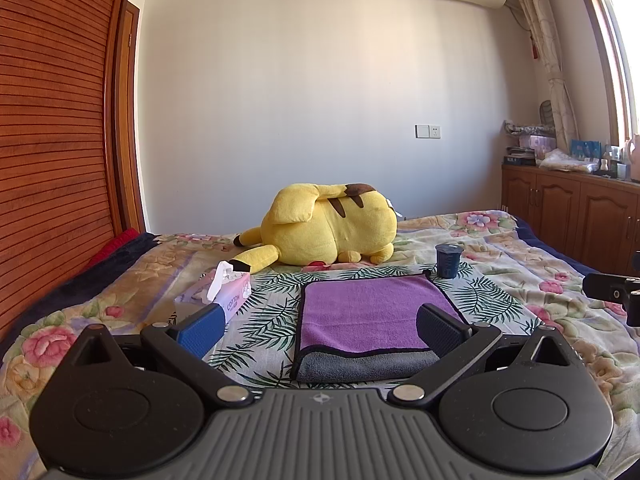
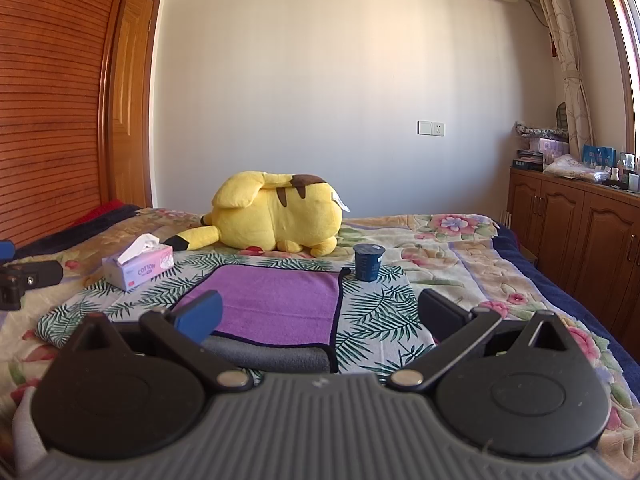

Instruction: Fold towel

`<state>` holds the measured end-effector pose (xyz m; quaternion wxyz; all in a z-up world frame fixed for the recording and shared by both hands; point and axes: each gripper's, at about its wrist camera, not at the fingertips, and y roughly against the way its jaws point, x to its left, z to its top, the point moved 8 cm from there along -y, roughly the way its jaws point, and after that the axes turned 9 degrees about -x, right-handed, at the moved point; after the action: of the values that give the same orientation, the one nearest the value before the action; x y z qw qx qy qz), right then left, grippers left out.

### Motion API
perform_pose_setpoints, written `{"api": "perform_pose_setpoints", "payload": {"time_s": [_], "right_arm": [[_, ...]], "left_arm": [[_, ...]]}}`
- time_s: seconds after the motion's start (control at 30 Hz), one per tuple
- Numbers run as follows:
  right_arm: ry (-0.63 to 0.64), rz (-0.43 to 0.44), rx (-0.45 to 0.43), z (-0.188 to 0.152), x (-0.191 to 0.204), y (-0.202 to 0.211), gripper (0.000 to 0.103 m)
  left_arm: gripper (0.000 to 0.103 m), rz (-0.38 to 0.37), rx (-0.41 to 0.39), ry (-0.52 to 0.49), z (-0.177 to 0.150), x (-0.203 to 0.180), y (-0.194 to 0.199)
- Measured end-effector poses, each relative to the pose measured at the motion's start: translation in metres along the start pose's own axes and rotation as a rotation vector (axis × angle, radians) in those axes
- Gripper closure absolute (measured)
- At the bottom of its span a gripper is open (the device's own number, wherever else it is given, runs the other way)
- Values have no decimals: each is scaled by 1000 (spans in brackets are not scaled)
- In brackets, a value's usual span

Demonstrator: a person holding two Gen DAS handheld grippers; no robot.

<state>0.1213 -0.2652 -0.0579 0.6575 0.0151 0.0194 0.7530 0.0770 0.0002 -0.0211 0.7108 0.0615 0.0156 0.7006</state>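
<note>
A purple towel (image 1: 372,312) with a grey underside and black trim lies folded flat on the leaf-print cloth on the bed; its grey lower layer shows along the near edge. It also shows in the right wrist view (image 2: 272,304). My left gripper (image 1: 320,332) is open and empty, just in front of the towel's near edge. My right gripper (image 2: 320,316) is open and empty, over the towel's near right corner. Each gripper's side shows at the edge of the other's view.
A yellow plush toy (image 1: 332,228) lies behind the towel. A tissue box (image 1: 220,292) sits to the left. A dark blue cup (image 1: 448,260) stands at the towel's far right corner. Wooden cabinets (image 2: 580,232) line the right wall.
</note>
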Motion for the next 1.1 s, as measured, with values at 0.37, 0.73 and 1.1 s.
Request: {"api": "perform_pose_setpoints", "payload": {"time_s": [0.37, 0.73, 1.1], "right_arm": [[0, -1, 1, 0, 0, 0, 0], [0, -1, 2, 1, 0, 0, 0], [10, 1, 33, -9, 1, -4, 0]], "left_arm": [[16, 0, 0, -1, 0, 0, 0], [16, 0, 0, -2, 0, 0, 0], [16, -3, 45, -13, -8, -3, -6]]}}
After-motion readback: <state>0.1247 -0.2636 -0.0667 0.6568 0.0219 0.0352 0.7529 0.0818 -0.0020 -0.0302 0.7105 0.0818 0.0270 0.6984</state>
